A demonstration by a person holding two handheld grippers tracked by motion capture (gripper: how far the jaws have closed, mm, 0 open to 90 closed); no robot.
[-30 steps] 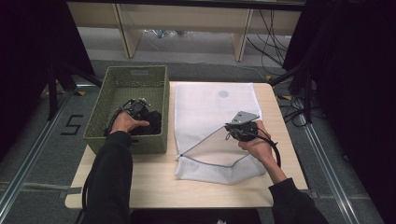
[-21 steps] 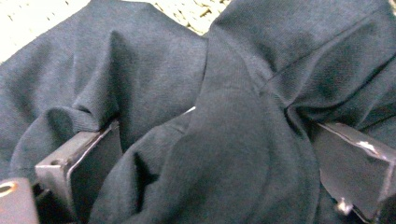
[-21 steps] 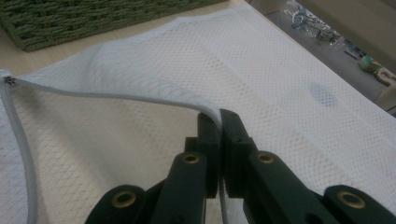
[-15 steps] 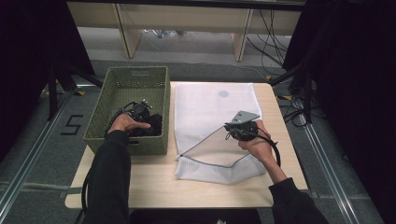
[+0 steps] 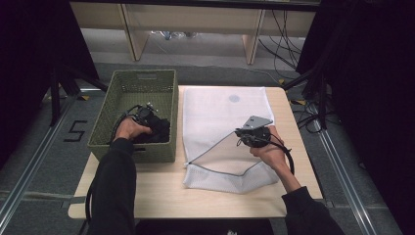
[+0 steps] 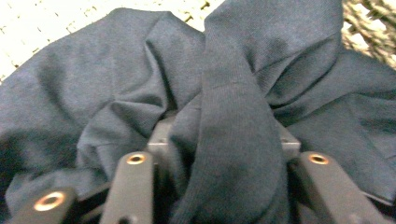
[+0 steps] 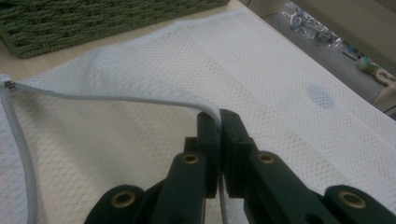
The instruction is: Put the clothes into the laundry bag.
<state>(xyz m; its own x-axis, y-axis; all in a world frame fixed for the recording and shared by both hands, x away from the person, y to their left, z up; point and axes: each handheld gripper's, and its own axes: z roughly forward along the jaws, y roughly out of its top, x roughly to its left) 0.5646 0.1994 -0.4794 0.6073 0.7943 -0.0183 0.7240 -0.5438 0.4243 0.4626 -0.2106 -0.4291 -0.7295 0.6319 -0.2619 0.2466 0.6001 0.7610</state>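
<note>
A dark blue garment (image 5: 159,129) lies bunched in the green woven basket (image 5: 144,76). My left gripper (image 5: 147,117) is down in the basket. Its jaws have just been closing, and a thick fold of the garment (image 6: 116,84) is pinched between them in the left gripper view (image 6: 224,140). A white mesh laundry bag (image 5: 225,112) lies flat on the table. My right gripper (image 5: 242,133) is shut on the bag's zipped rim (image 7: 116,98) and holds the upper layer lifted, so the mouth gapes toward the basket. In the right gripper view the jaws (image 7: 219,119) meet on that rim.
The wooden table (image 5: 147,196) has bare room along its front edge. The basket stands at its left end, right beside the bag. Metal rails run on the floor at both sides, with shelving and cables beyond the far edge.
The left gripper's jaws have drawn in on the dark garment in the basket. Both hands and the lifted bag rim stand where they were.
</note>
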